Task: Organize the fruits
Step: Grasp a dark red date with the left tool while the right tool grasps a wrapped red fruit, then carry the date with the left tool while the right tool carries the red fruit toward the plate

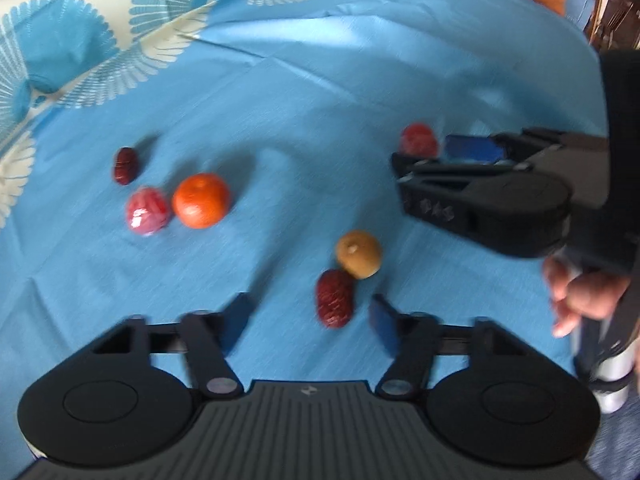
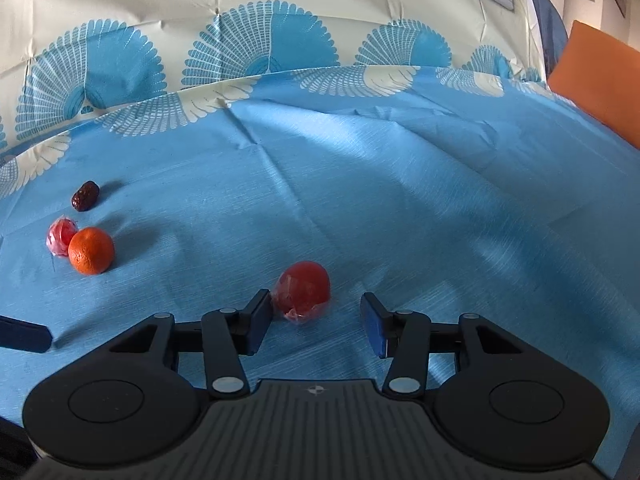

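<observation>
Risk noted: the wrapped red fruit (image 2: pixel 304 290) lay on the blue cloth (image 2: pixel 360 184) touching only the right claw (image 2: pixel 316 322)'s left pad, so a closing squeeze could roll it away. The left claw (image 1: pixel 310 322) pointed steeply down, open around a wrinkled date (image 1: pixel 335 304) beside a brown fruit (image 1: pixel 359 254); both might get nudged. Neither claw gripped anything.

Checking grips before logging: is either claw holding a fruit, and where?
Nothing is held. The left claw stands open around the red date; the right claw around the wrapped red fruit.
</observation>
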Action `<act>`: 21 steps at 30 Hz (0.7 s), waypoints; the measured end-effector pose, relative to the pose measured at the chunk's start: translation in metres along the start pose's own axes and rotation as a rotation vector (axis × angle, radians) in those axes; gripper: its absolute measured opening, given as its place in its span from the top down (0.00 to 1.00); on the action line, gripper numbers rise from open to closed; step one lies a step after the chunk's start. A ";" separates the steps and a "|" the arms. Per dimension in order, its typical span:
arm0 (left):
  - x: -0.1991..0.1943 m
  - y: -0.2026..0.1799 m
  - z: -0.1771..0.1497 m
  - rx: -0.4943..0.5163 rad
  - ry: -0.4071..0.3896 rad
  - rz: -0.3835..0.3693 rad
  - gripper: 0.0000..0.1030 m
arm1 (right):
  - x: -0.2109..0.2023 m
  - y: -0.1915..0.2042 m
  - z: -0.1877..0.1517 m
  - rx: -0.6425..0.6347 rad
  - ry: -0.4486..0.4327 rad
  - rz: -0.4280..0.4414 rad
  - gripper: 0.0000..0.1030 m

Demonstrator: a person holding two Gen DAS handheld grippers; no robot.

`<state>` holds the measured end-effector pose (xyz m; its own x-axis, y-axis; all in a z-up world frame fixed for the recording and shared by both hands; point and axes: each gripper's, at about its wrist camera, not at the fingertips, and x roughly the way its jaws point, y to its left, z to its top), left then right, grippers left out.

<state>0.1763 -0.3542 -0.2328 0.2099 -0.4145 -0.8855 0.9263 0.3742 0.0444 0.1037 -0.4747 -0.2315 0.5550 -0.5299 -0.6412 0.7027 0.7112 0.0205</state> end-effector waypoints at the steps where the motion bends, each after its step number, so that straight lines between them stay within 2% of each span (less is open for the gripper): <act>1: -0.001 -0.001 0.001 -0.006 -0.005 -0.013 0.64 | 0.000 0.000 0.000 0.002 -0.001 0.001 0.51; 2: -0.002 -0.002 0.002 -0.008 -0.007 -0.025 0.75 | 0.001 0.000 0.000 0.001 -0.004 0.000 0.50; 4: -0.004 -0.005 0.001 -0.013 -0.005 -0.012 0.79 | 0.003 0.003 0.001 -0.017 -0.012 -0.007 0.50; 7: -0.017 0.001 -0.004 -0.070 -0.017 0.028 0.79 | 0.002 0.004 0.002 -0.020 -0.022 0.008 0.72; 11: -0.060 0.016 -0.020 -0.211 -0.049 0.090 0.79 | -0.003 -0.002 0.005 0.011 -0.055 -0.022 0.72; 16: -0.141 0.027 -0.056 -0.360 -0.070 0.218 0.79 | -0.032 -0.012 0.008 0.017 -0.149 -0.076 0.72; 19: -0.193 0.027 -0.082 -0.430 -0.092 0.281 0.79 | -0.068 -0.012 0.011 0.017 -0.172 -0.058 0.72; 21: -0.227 0.025 -0.100 -0.476 -0.115 0.311 0.79 | -0.100 -0.008 0.012 0.001 -0.202 -0.010 0.72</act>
<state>0.1203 -0.1675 -0.0771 0.5073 -0.3030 -0.8067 0.5785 0.8136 0.0582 0.0480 -0.4327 -0.1584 0.6259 -0.6187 -0.4748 0.7090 0.7050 0.0160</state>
